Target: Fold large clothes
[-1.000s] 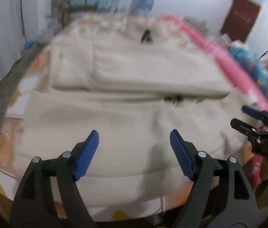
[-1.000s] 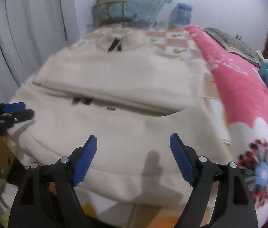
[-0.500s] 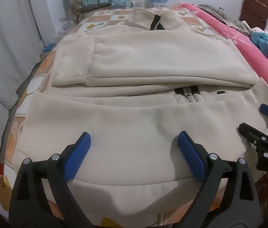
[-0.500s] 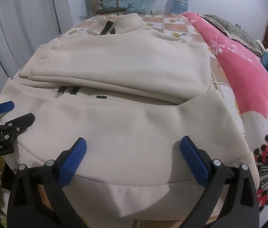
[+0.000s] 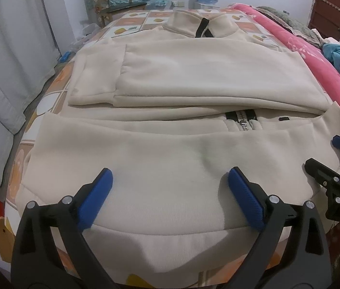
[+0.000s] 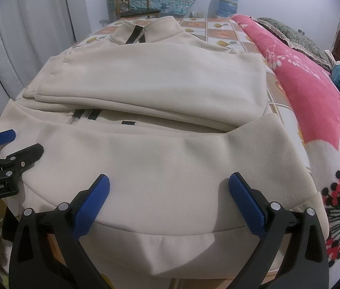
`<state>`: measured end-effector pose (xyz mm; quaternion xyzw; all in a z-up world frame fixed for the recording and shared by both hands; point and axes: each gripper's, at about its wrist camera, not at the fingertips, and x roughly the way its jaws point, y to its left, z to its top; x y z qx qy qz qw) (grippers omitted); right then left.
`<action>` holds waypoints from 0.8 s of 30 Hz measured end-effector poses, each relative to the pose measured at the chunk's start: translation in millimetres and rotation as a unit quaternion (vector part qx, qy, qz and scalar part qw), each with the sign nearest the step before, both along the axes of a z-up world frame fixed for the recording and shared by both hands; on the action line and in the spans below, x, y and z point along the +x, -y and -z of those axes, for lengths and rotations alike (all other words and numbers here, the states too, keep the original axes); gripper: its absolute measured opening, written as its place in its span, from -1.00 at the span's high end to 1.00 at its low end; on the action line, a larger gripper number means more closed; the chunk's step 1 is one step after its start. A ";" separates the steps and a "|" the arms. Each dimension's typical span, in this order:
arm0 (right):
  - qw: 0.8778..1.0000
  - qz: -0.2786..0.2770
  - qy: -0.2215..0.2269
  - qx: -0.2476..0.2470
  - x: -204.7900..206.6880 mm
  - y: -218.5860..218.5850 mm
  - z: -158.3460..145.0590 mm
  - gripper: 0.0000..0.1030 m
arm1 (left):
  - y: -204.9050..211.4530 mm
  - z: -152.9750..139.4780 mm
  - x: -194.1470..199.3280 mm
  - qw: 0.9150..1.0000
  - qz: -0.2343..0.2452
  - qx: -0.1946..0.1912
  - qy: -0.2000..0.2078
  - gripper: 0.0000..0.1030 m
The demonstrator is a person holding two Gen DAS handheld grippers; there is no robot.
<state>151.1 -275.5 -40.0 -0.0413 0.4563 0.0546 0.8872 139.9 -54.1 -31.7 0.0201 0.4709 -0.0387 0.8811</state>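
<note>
The big cream jacket (image 5: 170, 163) lies flat on the bed (image 5: 131, 27), with its collar at the far end and its bottom hem at the near edge. Both sleeves are folded across the chest, so I think the sleeve part of the fold is done. The black zipper (image 5: 243, 120) peeks out just below the folded sleeves.

A second ago the pictures were blurry and the jacket looked farther away. Now both views are sharp and steady, and the hem sits right under the grippers. They have come down close to the near hem. To me this means the next job is to grab the hem and fold the bottom half up toward the collar.

The left gripper (image 5: 170, 197) is wide open over the left part of the hem and holds nothing. The right gripper (image 6: 170, 197) is wide open too, over the right part of the hem, and it is empty. I cannot tell if the blue tips touch the cloth.

A pink flower blanket (image 6: 314, 96) lies along the right side of the bed. A wooden chair (image 6: 133, 2) and a water bottle (image 6: 227, 2) stand far back.

The side of the left gripper reads "GenRobot.AI". The right gripper shows letters that look like "DAS".
</note>
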 end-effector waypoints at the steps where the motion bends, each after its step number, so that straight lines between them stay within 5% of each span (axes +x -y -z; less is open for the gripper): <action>1: 1.000 0.000 0.000 0.000 0.0 0.0 0.0 -0.87 | 0.0 0.1 0.0 1.000 -0.001 0.000 0.000 -0.82; 24: 1.000 0.000 0.000 0.000 -0.1 0.2 -0.4 -0.87 | -1.0 0.1 -0.4 1.000 -0.001 0.000 0.000 -0.84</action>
